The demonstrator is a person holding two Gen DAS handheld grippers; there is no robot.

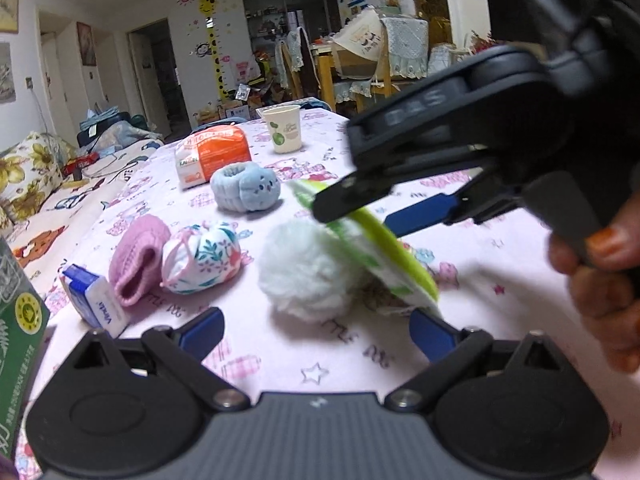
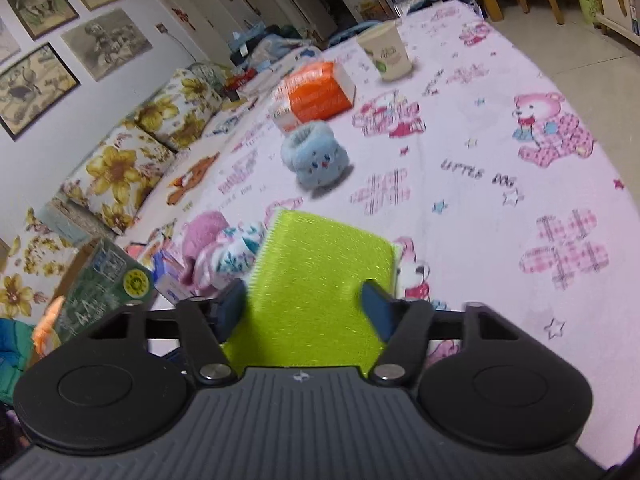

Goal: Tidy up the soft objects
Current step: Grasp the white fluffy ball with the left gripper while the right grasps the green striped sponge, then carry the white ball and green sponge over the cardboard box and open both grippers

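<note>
My right gripper (image 2: 306,306) is shut on a lime-green sponge pad (image 2: 320,280) and holds it tilted above the table; in the left wrist view the pad (image 1: 384,248) hangs over a white fluffy pom-pom (image 1: 308,272). My left gripper (image 1: 316,332) is open and empty, just in front of the pom-pom. A floral cloth shoe (image 1: 204,256), a pink knitted shoe (image 1: 138,256) and a light blue plush shoe (image 1: 246,186) lie on the pink cloth. The blue shoe (image 2: 314,156) also shows beyond the pad.
An orange tissue pack (image 1: 214,152) and a paper cup (image 1: 284,128) stand at the far end. A small blue-white box (image 1: 96,300) and a green carton (image 1: 18,344) sit at the left edge. A floral sofa (image 2: 120,160) runs along the left.
</note>
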